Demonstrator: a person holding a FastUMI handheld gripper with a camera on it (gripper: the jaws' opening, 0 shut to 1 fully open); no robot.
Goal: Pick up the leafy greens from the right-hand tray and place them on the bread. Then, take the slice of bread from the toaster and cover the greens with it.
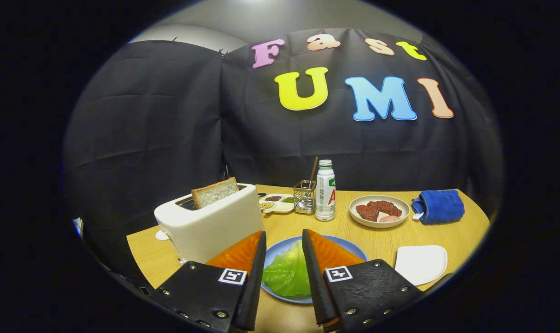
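Note:
A green lettuce leaf (286, 275) lies on a blue plate (350, 248), seen in the gap between my fingers. What is under the leaf is hidden. My gripper (284, 232) hovers open above the plate, one finger on each side of the leaf and neither pressing on it. Left of the plate stands a white toaster (215, 229) with a slice of bread (215, 192) sticking up out of its slot. To the right of the plate sits a white tray (421, 263) with nothing on it.
Beyond the plate are a white bottle (325, 190), a metal holder (304, 196) with a stick in it and a divided seasoning dish (276, 202). A plate of meat (379, 211) and a folded blue cloth (439, 206) lie at the back right.

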